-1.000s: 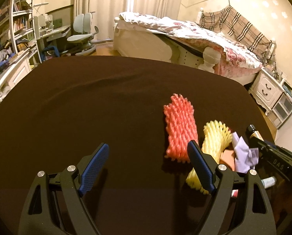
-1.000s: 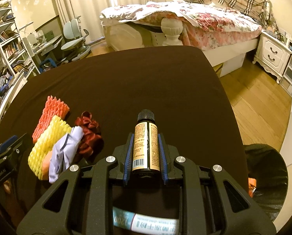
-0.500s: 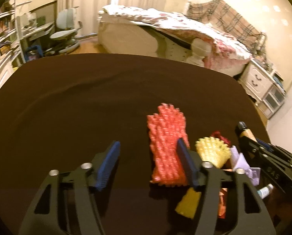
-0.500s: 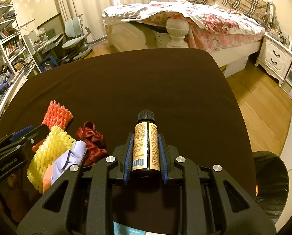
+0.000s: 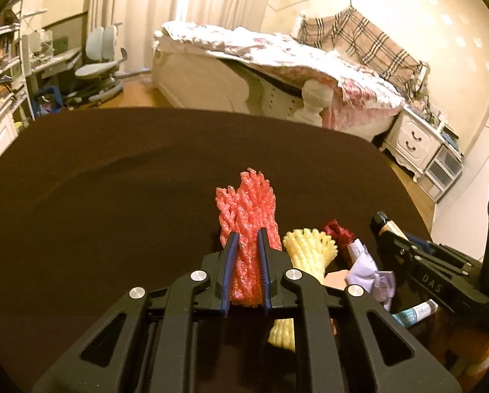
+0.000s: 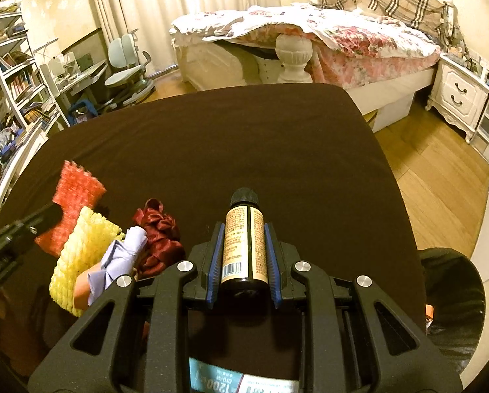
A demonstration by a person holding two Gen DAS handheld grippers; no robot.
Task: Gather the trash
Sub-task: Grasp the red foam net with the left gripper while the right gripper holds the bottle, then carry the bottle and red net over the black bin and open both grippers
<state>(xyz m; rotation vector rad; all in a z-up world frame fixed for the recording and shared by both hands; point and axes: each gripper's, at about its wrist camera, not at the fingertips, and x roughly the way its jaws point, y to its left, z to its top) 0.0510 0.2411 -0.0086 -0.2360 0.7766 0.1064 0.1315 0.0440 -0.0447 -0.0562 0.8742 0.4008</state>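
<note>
Red foam fruit net (image 5: 248,229), pinched lengthwise in left gripper (image 5: 247,239), pointing toward table's (image 5: 113,180) far edge; brown glass bottle (image 6: 244,242), cap forward, clamped in right gripper (image 6: 244,229).

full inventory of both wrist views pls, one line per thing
red foam net: 1, red, pinched in the left jaws
yellow foam net: 1, yellow, on table beside red net
lilac paper wad: 1, lilac, against yellow net
dark red fabric: 1, maroon, behind paper wad
brown bottle: 1, black cap, in the right jaws
tube: 1, teal-white, table's near edge
table: 1, dark brown cloth
bin: 1, black-lined, floor right of table
bed: 1, floral cover
left gripper: shut on net
right gripper: shut on bottle
</note>
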